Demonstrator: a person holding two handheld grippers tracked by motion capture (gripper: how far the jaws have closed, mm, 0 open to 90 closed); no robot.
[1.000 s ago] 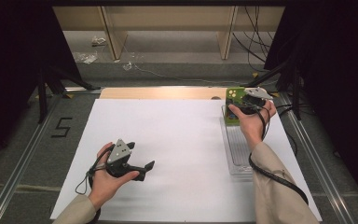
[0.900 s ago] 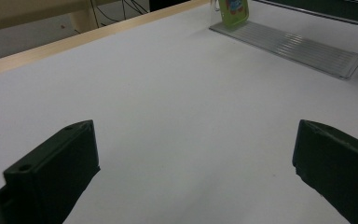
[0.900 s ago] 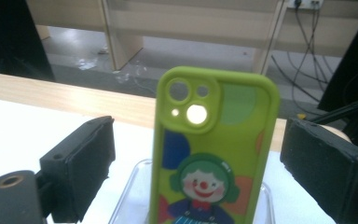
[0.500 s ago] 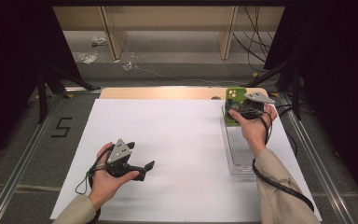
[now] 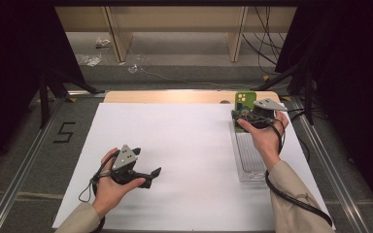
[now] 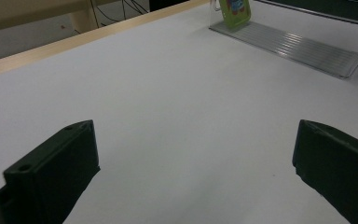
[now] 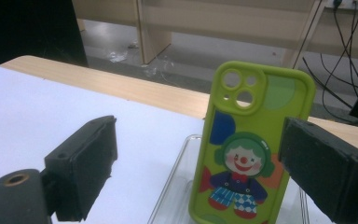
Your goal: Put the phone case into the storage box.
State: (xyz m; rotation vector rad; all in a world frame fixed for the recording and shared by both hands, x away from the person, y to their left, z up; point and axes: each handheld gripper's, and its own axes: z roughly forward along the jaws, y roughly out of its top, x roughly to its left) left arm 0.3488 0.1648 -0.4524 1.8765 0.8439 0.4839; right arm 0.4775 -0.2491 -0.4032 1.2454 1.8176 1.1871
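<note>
The left gripper (image 5: 148, 173) rests low over the smooth white counter (image 5: 175, 145), its blocky matte-black jaws wide apart with nothing between them. The right gripper (image 7: 196, 172) also has its jaws spread wide, gripping nothing. Just beyond them, nearer the right jaw, a glossy lime-green phone case (image 7: 254, 144) with rounded corners and a clown print stands upright in a ribbed clear plastic rack (image 5: 250, 155).

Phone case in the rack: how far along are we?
Done: the green phone case stands upright at the far end of the clear rack. In hand: nothing; the right tool sits just behind the case, jaws wide and off it. The left tool lies open and empty over the white sheet. Left: probably just pulling the right hand clear; every other rack slot is empty.
</note>
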